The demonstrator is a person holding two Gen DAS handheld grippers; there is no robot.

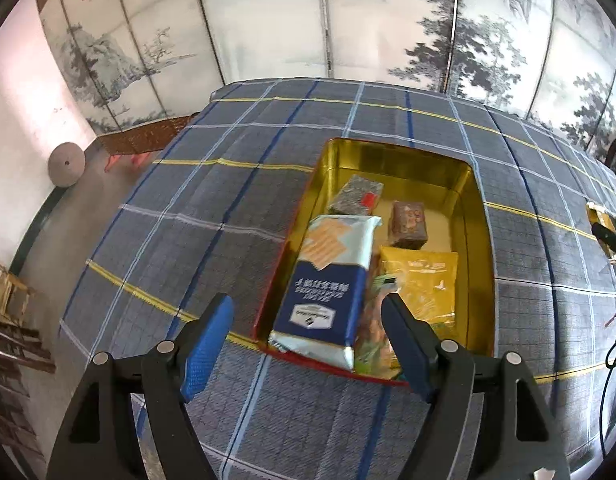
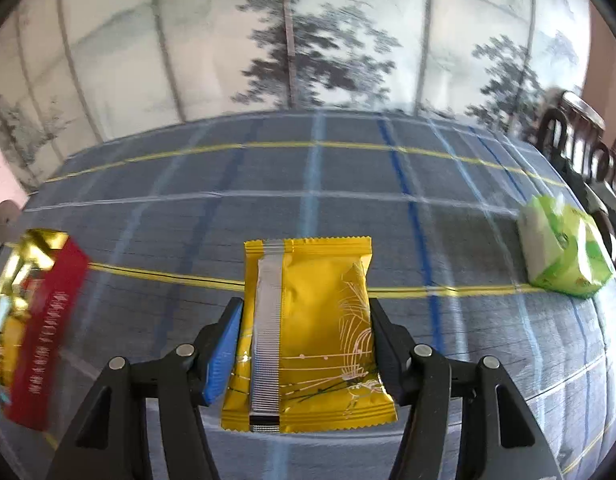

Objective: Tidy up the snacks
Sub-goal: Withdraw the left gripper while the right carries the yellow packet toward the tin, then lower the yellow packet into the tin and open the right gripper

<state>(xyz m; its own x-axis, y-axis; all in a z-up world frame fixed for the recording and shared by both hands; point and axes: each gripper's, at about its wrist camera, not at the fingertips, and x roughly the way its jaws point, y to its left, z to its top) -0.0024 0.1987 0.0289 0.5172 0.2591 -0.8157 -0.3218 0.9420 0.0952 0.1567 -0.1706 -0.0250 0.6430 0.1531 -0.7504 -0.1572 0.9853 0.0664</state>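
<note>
A gold-lined tin box [image 1: 476, 248] with a red outer wall sits on the plaid tablecloth. It holds a blue-and-white cracker pack [image 1: 328, 284], a yellow packet [image 1: 424, 284], a brown packet [image 1: 408, 224] and a dark packet [image 1: 356, 196]. My left gripper [image 1: 308, 320] is open and empty just above the box's near end. My right gripper [image 2: 303, 320] is shut on a yellow snack packet [image 2: 308, 332], held above the cloth. The box [image 2: 47, 320] shows at the left edge of the right wrist view.
A green-and-white tissue pack [image 2: 560, 252] lies on the cloth at the right. Dark wooden chairs [image 2: 580, 148] stand beyond the table's right edge. A painted folding screen [image 1: 348, 16] stands behind the table. The table's left edge drops to the floor.
</note>
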